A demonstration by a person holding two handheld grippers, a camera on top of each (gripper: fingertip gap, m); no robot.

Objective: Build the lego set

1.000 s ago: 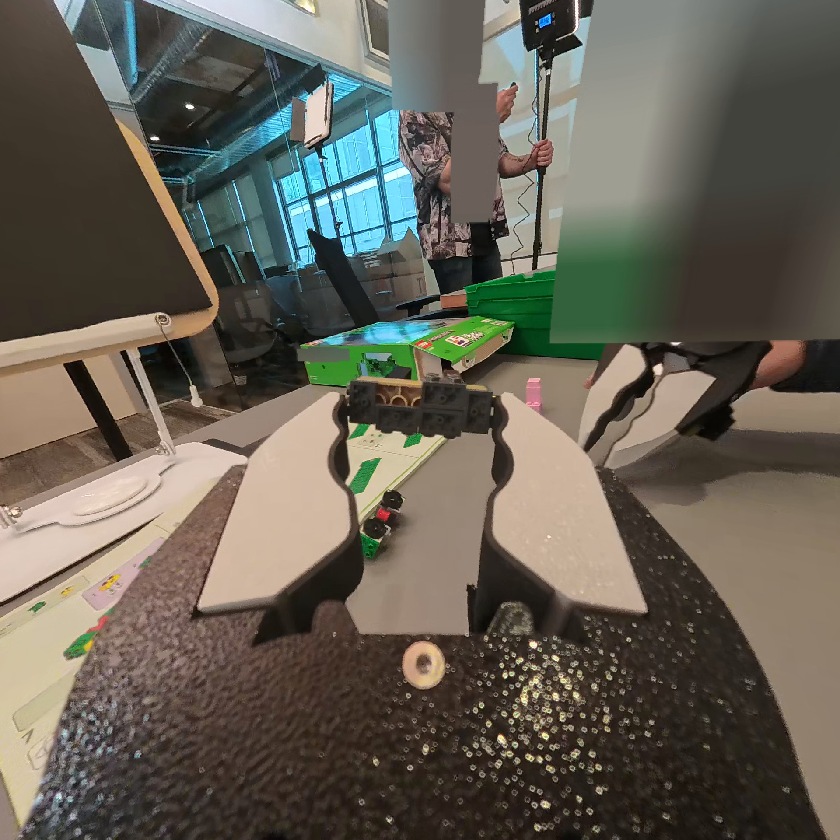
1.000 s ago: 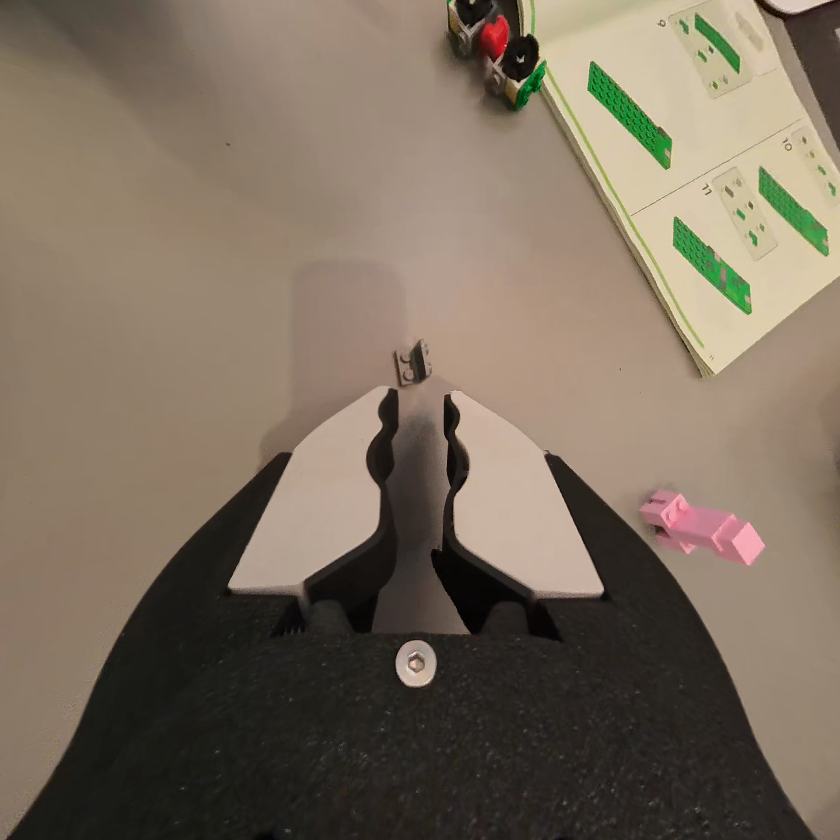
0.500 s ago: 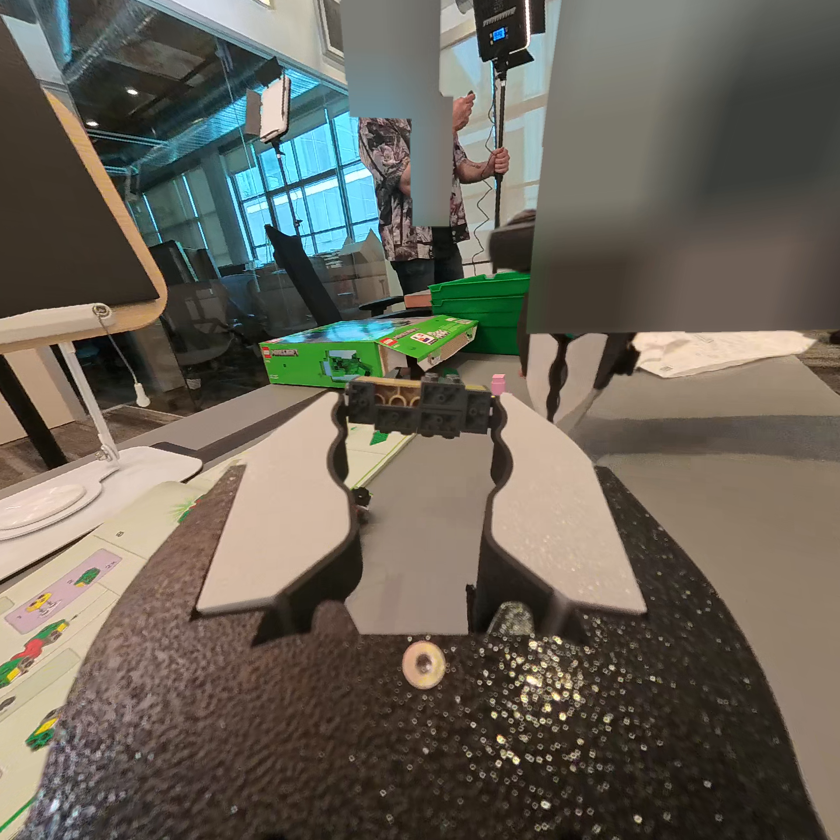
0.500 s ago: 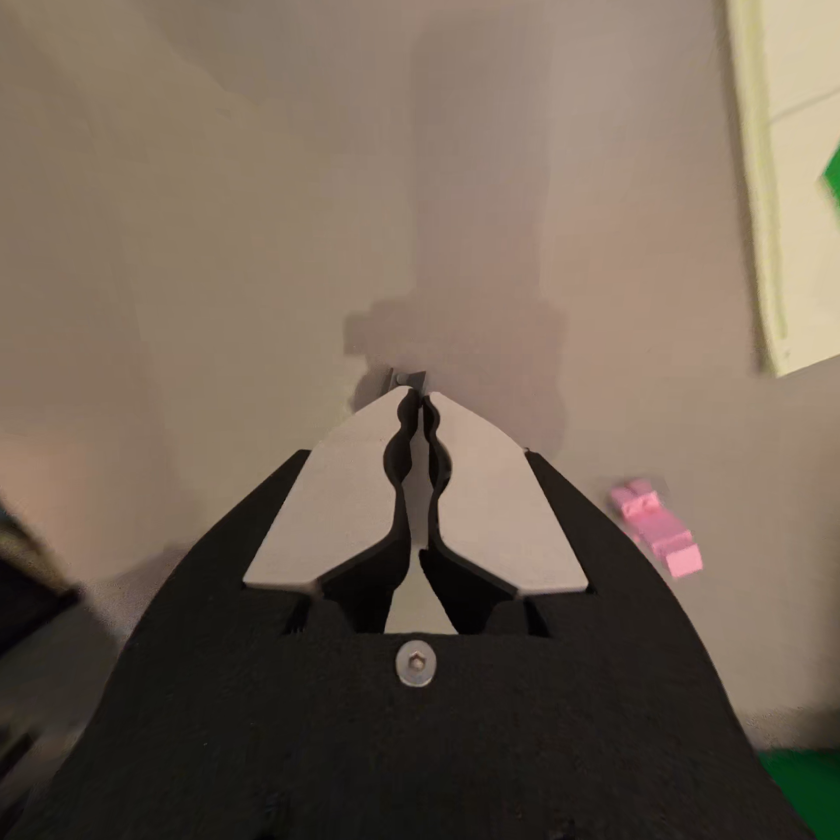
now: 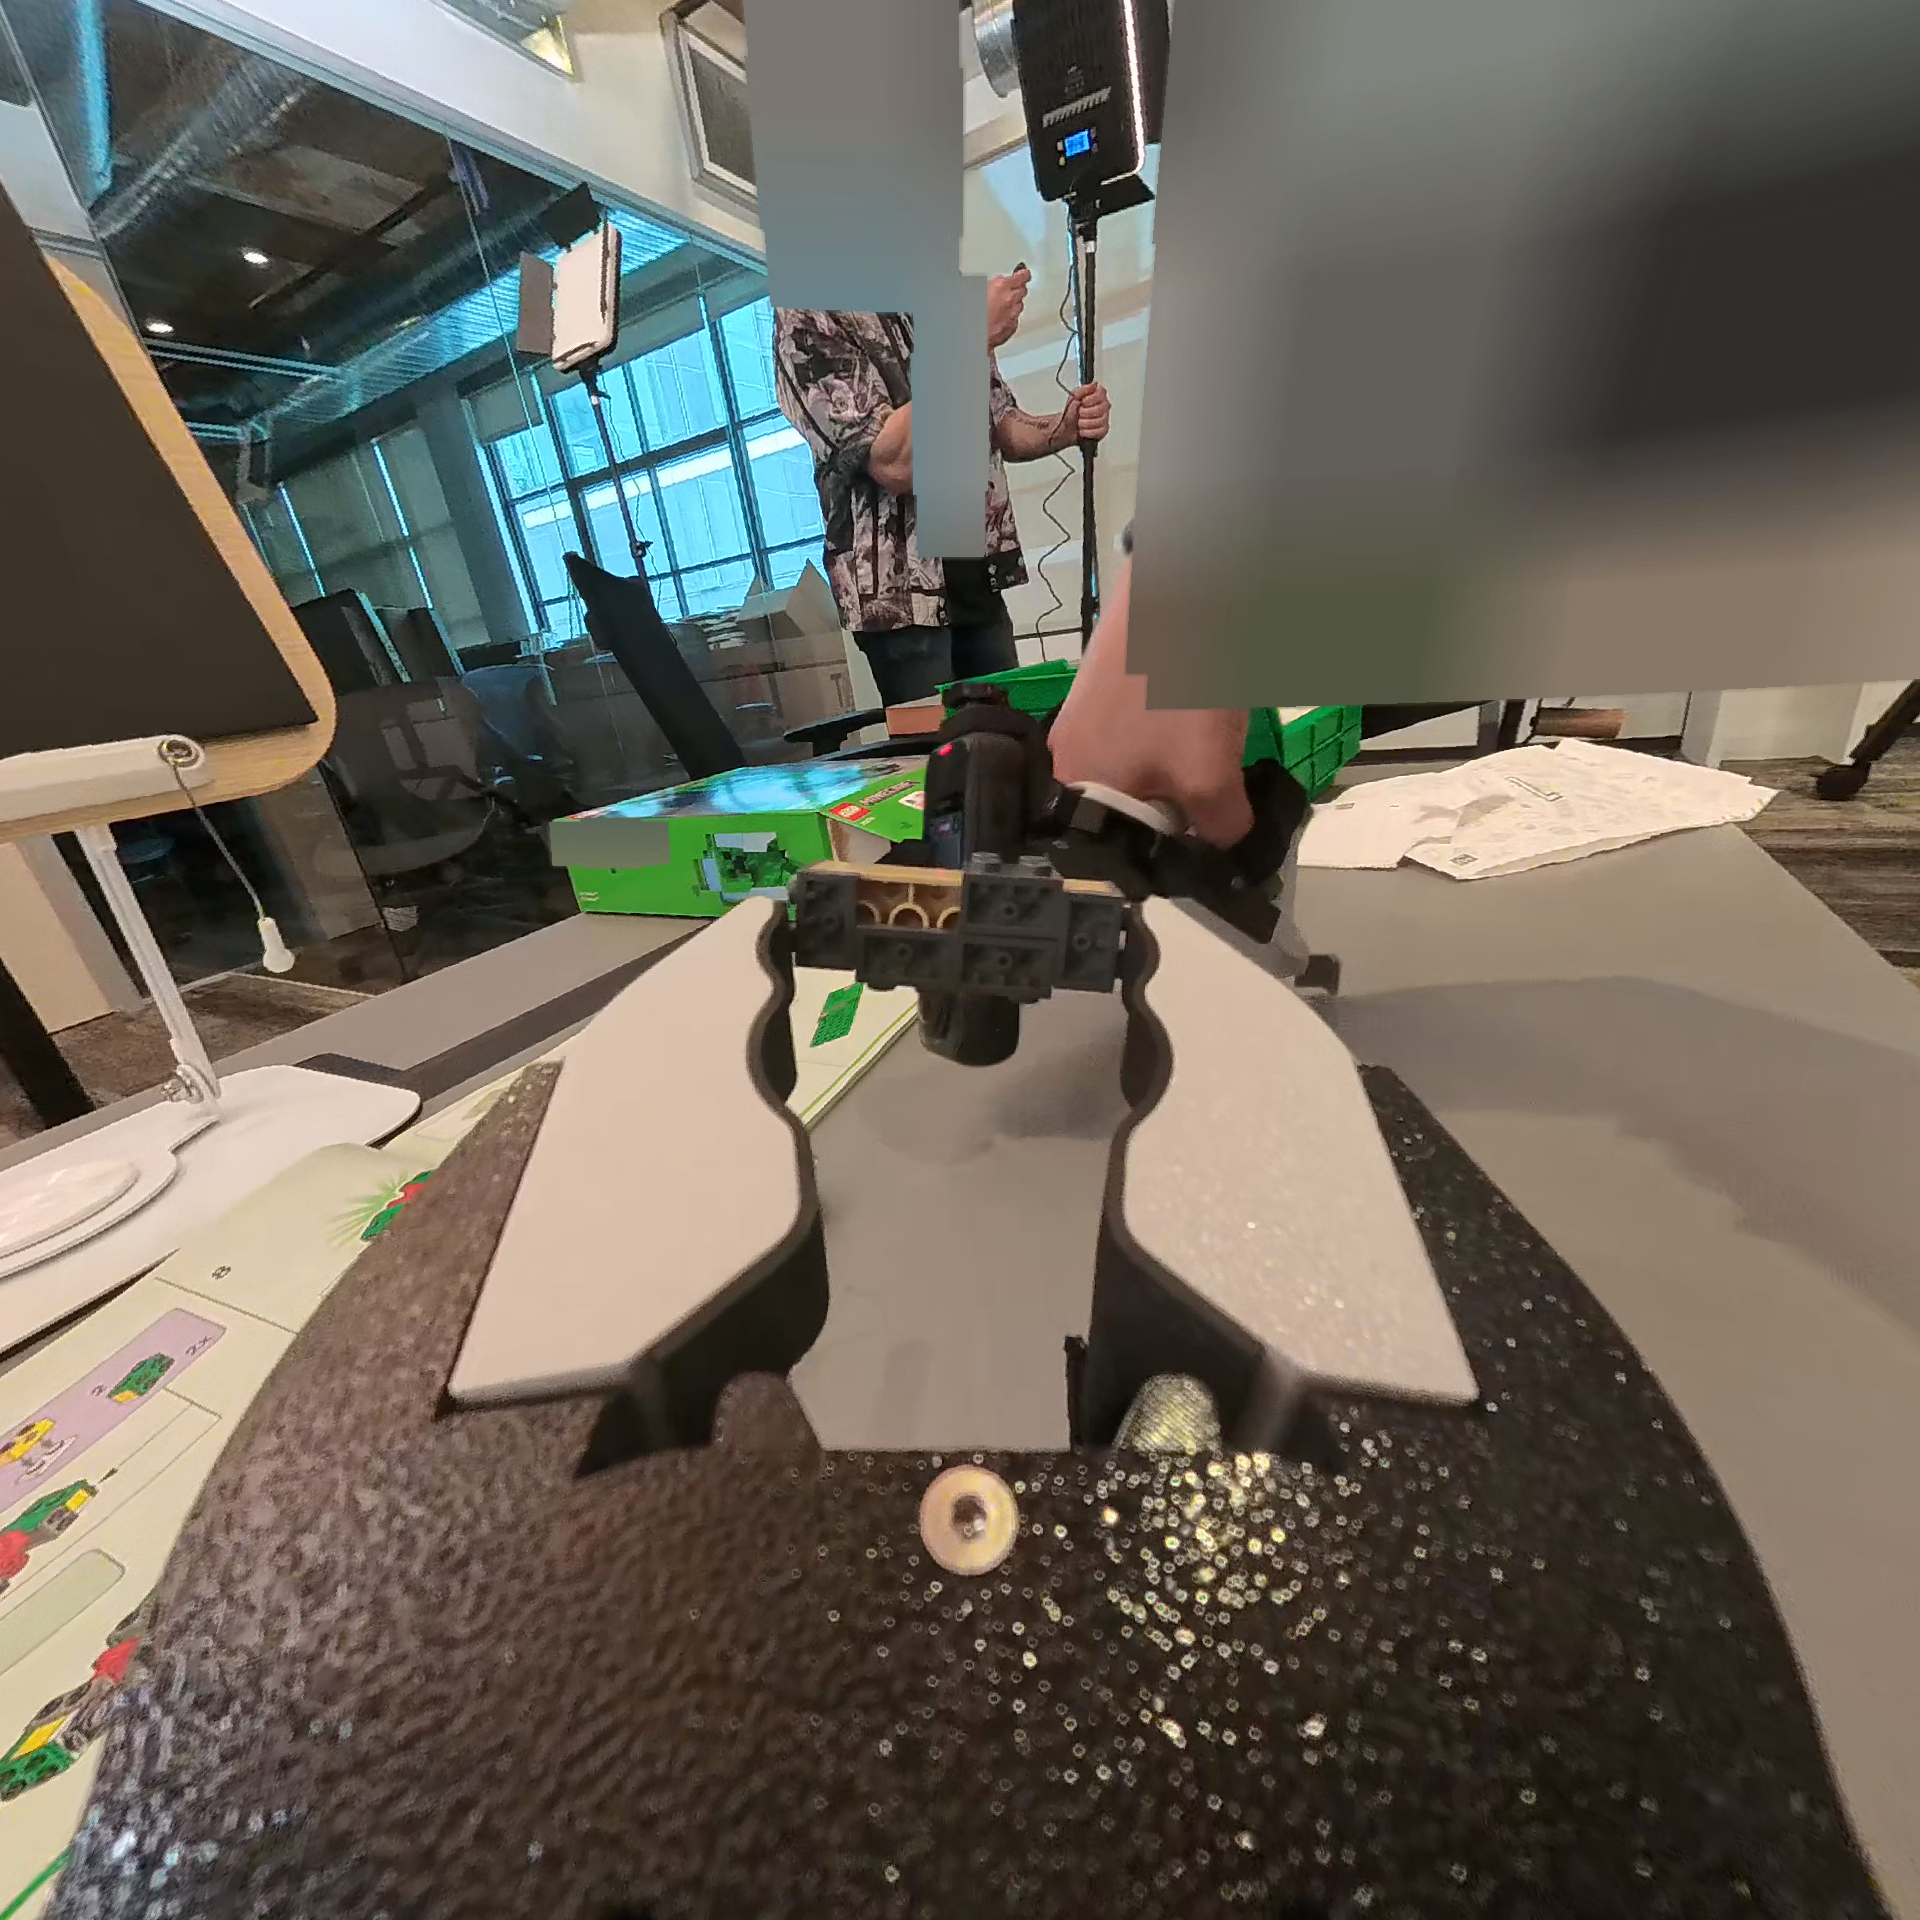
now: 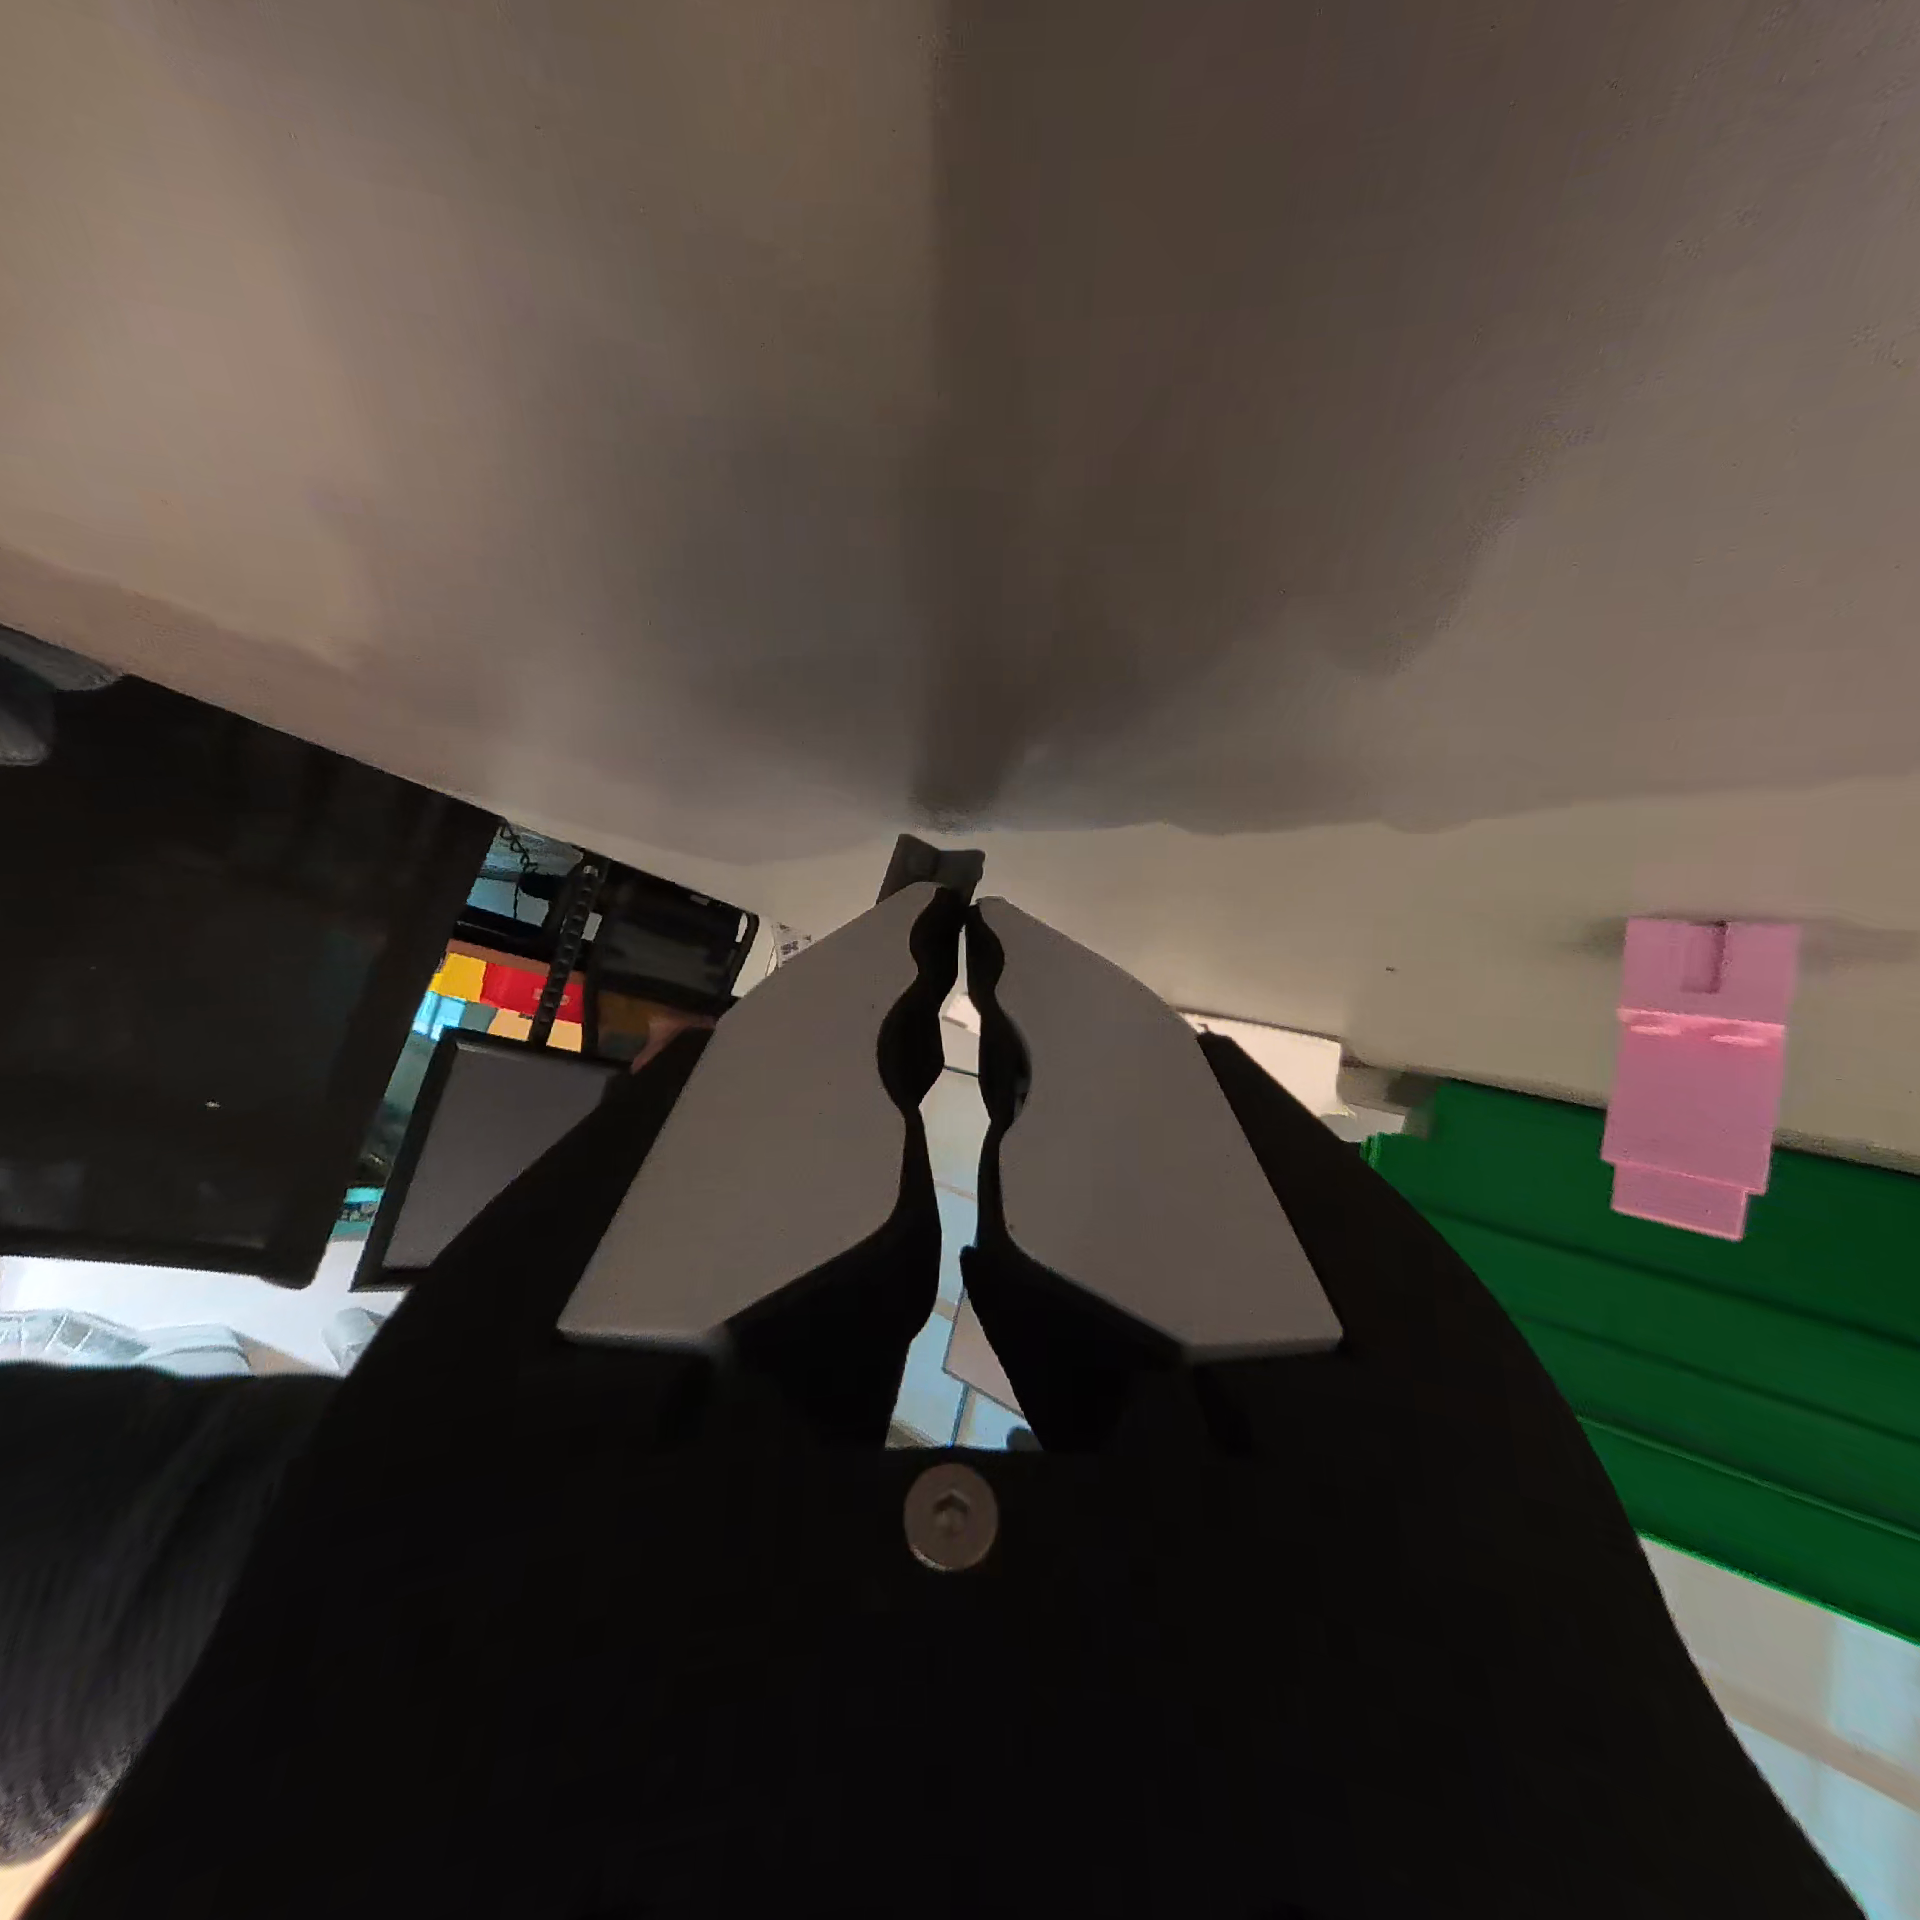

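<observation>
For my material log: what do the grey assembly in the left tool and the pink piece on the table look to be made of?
Grey assembly: moulded plastic, matte, with studs and tan tubes. Pink piece: smooth, blocky plastic, likely.

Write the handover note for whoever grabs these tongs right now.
Left tongs: shut on the dark grey assembly, held above the table.
Right tongs: shut on a small grey piece, tilted steeply.
Pink piece lies loose on the table; booklet lies at the left, box beyond.
Done: assembly partly built, small piece picked up.
Left: probably join the piece to the assembly, then follow the booklet.
</observation>
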